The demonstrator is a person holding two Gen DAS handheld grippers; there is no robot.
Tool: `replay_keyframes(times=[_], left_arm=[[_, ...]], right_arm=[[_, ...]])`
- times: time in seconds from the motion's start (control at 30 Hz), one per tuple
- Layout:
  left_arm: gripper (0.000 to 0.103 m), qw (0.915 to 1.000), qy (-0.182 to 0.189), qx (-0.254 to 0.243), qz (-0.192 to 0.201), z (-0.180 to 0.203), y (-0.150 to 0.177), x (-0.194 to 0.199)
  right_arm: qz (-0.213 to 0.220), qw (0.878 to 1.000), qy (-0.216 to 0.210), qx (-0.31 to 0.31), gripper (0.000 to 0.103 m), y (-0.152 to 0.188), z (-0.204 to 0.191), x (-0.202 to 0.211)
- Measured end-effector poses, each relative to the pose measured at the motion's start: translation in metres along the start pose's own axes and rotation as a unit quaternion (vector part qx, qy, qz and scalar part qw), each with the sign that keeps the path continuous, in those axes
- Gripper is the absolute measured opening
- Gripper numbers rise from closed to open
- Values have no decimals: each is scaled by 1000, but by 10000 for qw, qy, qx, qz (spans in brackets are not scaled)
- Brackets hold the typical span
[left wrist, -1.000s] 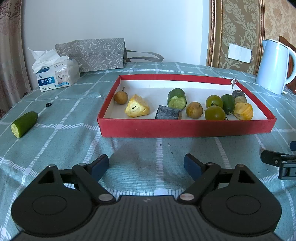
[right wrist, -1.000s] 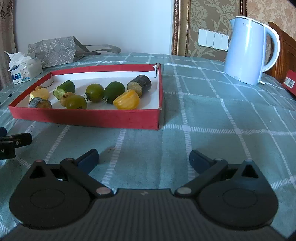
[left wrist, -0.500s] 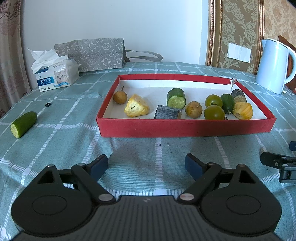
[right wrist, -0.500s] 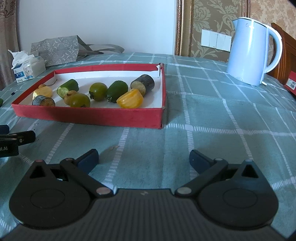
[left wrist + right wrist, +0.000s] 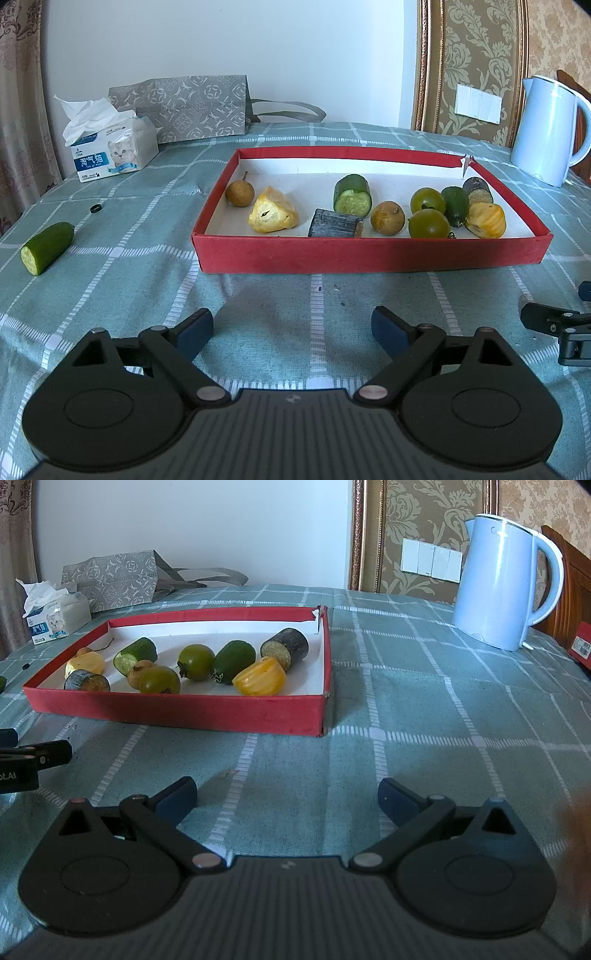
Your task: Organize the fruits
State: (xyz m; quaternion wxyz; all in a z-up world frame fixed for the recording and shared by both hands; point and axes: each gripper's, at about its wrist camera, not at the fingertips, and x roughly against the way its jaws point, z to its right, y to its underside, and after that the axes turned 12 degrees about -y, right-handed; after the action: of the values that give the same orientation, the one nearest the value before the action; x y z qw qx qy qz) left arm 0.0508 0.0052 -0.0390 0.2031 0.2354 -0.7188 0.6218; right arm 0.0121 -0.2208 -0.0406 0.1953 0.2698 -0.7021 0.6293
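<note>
Fruit pieces sit in the red tray (image 5: 369, 254) mid-table, on the teal checked cloth (image 5: 295, 306). Inside the tray, seen from the left camera, left to right: brown round fruit (image 5: 240, 192), yellow wedge (image 5: 272, 216), cut cucumber chunk (image 5: 352, 195), dark grey block (image 5: 335, 228), second brown fruit (image 5: 385, 218), two green tomatoes (image 5: 428, 223), small dark green fruit (image 5: 455, 205), dark cut stub (image 5: 477, 190), yellow piece (image 5: 485, 220) at the right end.

One cucumber half (image 5: 47, 247) lies outside, well left of the tray, nothing between them but cloth and a small black ring (image 5: 95, 208).

Left gripper (image 5: 291, 328): jaws spread wide, have just been opening, nothing between them, cloth only. It sits just short of the tray's near wall. Right gripper (image 5: 288, 799): also spread, empty, near the tray's right front corner.

Around the tray: tissue box (image 5: 114, 153) and grey patterned bag (image 5: 184, 107) behind its left end, pale blue kettle (image 5: 506, 587) off its right end, well apart. Tray's far right corner is torn. Near wall of the tray is the only thing between either gripper and the fruit.
</note>
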Motion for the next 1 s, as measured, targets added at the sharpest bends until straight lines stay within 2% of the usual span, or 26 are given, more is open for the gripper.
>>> replay_keyframes(times=[0.37,0.5,0.57,0.67,0.83,1.0], left_arm=[[96,10000,-99,-6,14,1,0,3],[96,9997,-46,232,112,-7,-1,14],[96,9991,-138,338,222,-11,-1,22],[96,9986,-344,140,388,-4,0,31],[96,9986,-200,79,475,1,1,42],[96,9979,-226,208,572,-3,-5,50]], right_arm=[[0,10000,1,-1,103,0,0,0],[0,10000,0,-1,103,0,0,0],[0,10000,1,-2,103,0,0,0],[0,10000,1,-2,103,0,0,0],[-1,10000,1,-2,103,0,-1,0],[-5,10000,7,6,103,0,0,1]])
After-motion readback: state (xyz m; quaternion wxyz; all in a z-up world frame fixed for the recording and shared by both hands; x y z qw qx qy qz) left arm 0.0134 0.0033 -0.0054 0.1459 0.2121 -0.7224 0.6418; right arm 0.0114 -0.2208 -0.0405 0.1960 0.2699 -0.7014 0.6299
